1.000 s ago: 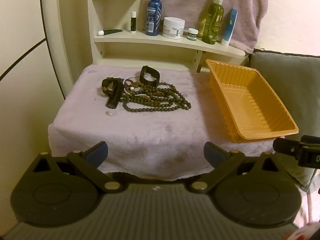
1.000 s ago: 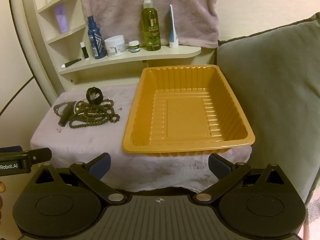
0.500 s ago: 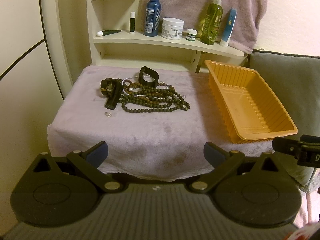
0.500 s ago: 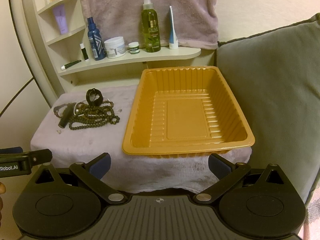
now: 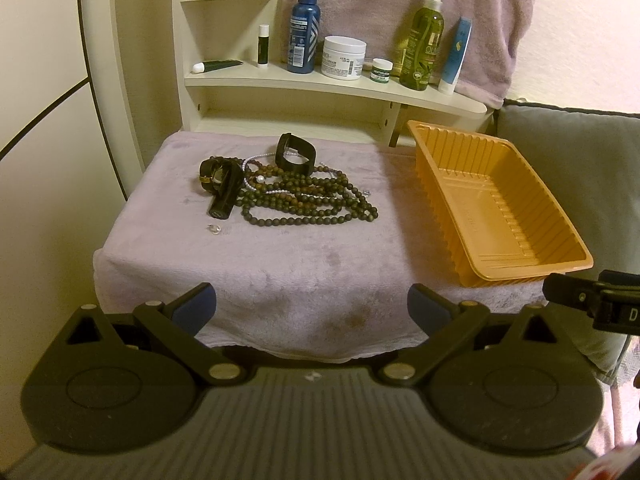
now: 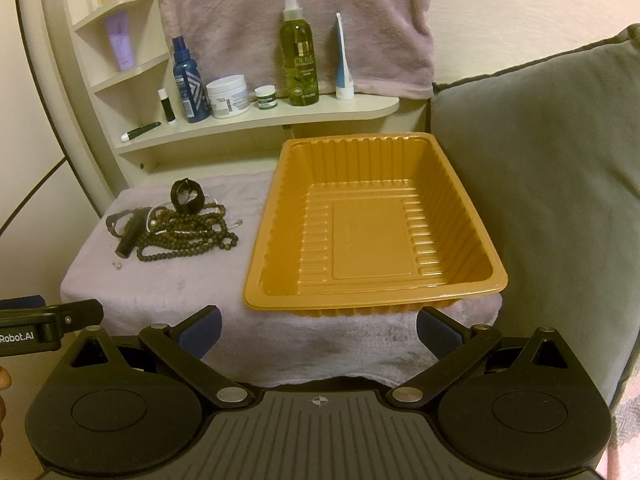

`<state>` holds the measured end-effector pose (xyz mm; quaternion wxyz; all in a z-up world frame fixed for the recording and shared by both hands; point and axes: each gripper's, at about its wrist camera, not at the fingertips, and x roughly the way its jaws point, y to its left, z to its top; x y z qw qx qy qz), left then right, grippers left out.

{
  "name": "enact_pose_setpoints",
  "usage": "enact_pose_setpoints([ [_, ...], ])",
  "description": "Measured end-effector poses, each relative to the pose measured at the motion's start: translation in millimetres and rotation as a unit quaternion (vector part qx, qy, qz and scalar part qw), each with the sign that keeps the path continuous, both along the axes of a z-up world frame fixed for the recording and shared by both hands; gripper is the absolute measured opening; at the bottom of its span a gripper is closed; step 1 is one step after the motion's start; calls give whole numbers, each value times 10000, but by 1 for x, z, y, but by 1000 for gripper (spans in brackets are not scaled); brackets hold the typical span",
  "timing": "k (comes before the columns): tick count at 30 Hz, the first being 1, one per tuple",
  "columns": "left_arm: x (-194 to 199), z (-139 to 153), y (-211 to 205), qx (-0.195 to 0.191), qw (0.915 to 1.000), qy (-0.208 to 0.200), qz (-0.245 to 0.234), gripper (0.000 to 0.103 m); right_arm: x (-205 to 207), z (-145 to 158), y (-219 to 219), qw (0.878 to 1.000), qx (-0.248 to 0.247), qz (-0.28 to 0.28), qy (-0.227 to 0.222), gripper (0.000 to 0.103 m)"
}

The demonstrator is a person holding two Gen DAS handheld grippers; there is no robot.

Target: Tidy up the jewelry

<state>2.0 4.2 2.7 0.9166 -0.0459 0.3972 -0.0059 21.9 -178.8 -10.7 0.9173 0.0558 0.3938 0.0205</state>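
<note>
Barely anything is shifting since a second ago: both views are creeping slightly nearer. Left gripper (image 5: 311, 304) and right gripper (image 6: 319, 328) are hanging apart, empty, near the desk (image 5: 304, 264) edge. Tangled round beads (image 5: 308, 200) and black bands (image 5: 295, 153) are lying left of the ribbed, glossy orange tray (image 6: 372, 300). Pinching one strand low on the plush cloth is likely wisest.

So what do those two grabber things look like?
Both are matte black plastic. The left gripper and right gripper each have two big round discs, silver rivets, angled link arms and blue fingertip pads. The ribbed base is grey; white lettering marks one side.
</note>
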Motion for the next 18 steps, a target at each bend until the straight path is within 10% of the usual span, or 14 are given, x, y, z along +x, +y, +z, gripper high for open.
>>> enact_pose_setpoints([
  [18,1,2,-5,-13,10000,-1,-15,101,-1,0,1,10000,1,-8,-11,103],
])
